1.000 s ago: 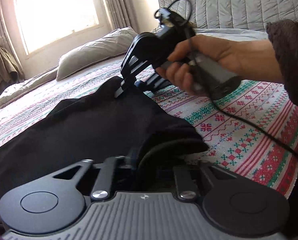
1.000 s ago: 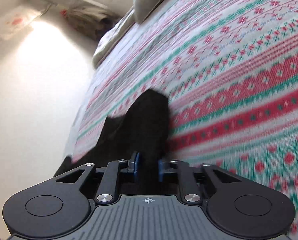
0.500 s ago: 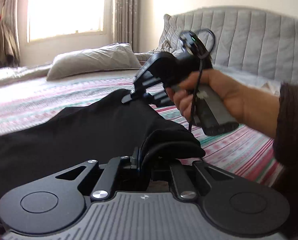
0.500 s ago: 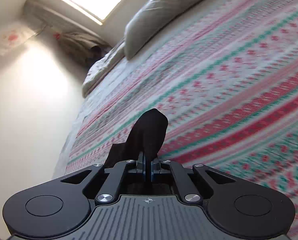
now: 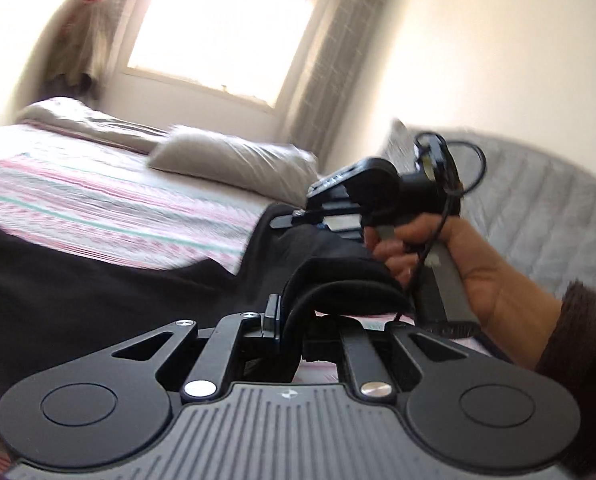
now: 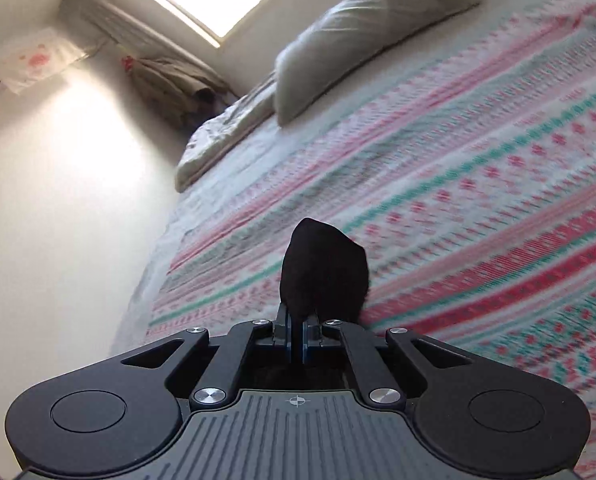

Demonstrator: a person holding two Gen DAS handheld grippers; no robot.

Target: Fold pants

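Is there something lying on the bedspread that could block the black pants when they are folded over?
Nothing visible does. Both grippers already pinch the black pants: left gripper, right gripper. The striped bedspread ahead looks bare; the pillow lies far off by the window.

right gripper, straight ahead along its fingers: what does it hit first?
The right gripper is shut on black pants, whose cloth juts out ahead of it. Beyond that, the line probably drops onto the striped bedspread, short of the pillow; depth is unclear.
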